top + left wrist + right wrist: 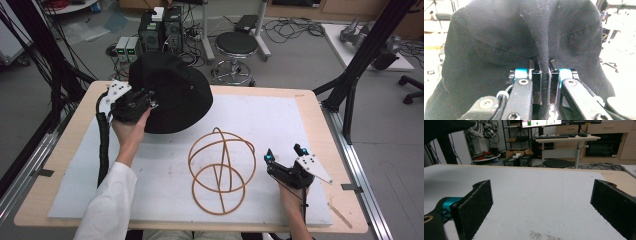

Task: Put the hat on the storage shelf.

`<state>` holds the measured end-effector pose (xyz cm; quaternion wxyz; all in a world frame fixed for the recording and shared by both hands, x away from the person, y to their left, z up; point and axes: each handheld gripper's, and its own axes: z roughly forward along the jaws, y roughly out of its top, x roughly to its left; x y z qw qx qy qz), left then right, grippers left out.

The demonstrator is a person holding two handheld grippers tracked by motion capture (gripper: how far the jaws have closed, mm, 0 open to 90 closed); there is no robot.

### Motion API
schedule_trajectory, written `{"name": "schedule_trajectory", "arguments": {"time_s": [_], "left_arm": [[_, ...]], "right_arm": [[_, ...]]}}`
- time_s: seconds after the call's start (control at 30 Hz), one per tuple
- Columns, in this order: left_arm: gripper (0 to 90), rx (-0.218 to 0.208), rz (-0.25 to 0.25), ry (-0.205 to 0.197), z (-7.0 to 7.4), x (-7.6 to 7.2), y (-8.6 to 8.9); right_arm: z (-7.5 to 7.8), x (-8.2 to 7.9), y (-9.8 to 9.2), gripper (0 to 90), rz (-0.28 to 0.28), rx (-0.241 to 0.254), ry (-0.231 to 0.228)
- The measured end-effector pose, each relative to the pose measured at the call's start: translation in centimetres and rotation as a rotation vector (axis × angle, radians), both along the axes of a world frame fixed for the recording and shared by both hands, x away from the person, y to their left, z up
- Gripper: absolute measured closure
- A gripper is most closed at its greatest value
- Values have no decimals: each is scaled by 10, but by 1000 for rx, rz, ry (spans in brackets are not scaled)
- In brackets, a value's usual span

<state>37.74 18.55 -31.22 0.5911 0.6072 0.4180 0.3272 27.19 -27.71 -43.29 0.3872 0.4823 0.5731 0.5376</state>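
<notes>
The black hat [172,92] sits at the far left of the counter [310,107], lifted at its near edge where my left gripper [150,103] has it; part of it rests over the white mat [270,125] that covers most of the counter. In the left gripper view my jaws are pressed together on a pinched fold of the hat's [499,42] twill, the cloth rising in a ridge straight up between them and spreading dark to both sides, with a stitched seam curving across it. My left hand [131,127] comes out of a white sleeve [107,205]. Near the middle of the mat, just in front of the hat, stands a wooden ring frame [221,170], thin brown hoops crossing one another, apart from both grippers. My right gripper [284,153] rests low at the near right of the mat, beside the frame but not touching it. In the right gripper view its jaws stand wide apart over bare white mat [536,195] with nothing between them.
</notes>
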Motion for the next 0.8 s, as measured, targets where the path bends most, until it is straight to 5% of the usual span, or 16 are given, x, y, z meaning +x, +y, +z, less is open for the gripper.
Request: {"name": "schedule_trajectory", "arguments": {"time_s": [0.43,0.57,0.8], "left_arm": [[862,-62,-55,-118,33,-33,20],[861,-73,-100,-176,46,-47,19],[861,-94,-216,-212,62,-64,14]], "right_arm": [[0,0,-2,33,-16,-7,-8],[0,-1,-1,33,-13,-4,-5],[1,-1,0,33,-11,-10,-11]]}}
